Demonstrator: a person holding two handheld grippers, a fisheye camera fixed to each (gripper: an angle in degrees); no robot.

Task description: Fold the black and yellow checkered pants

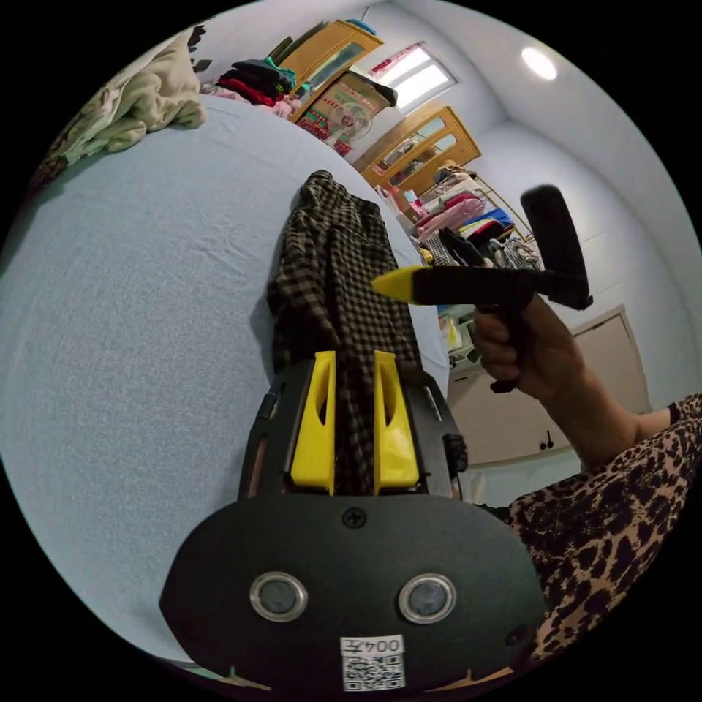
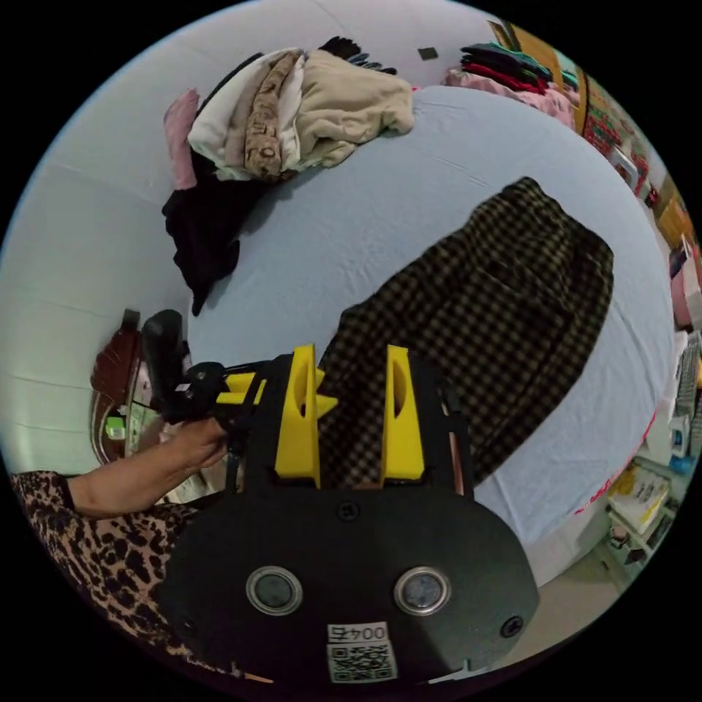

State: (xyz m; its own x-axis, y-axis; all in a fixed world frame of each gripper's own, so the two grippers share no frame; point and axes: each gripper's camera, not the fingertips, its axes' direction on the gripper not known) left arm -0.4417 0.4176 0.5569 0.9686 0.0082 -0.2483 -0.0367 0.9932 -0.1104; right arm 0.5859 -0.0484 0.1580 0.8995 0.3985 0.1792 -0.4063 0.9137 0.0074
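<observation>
— Where are the checkered pants (image 2: 504,307)?

— Spread long on the pale blue bed sheet (image 1: 131,307), stretching away ahead of both claws.

— The left gripper (image 1: 355,358)?

— Its yellow jaws stand a little apart with a strip of the checkered cloth running between them; I cannot tell whether they press on it.

— And the right gripper (image 2: 349,358)?

— Jaws apart over the near end of the pants, gripping nothing that I can see. A pile of clothes (image 2: 292,110) lies beyond, off to its left.
</observation>
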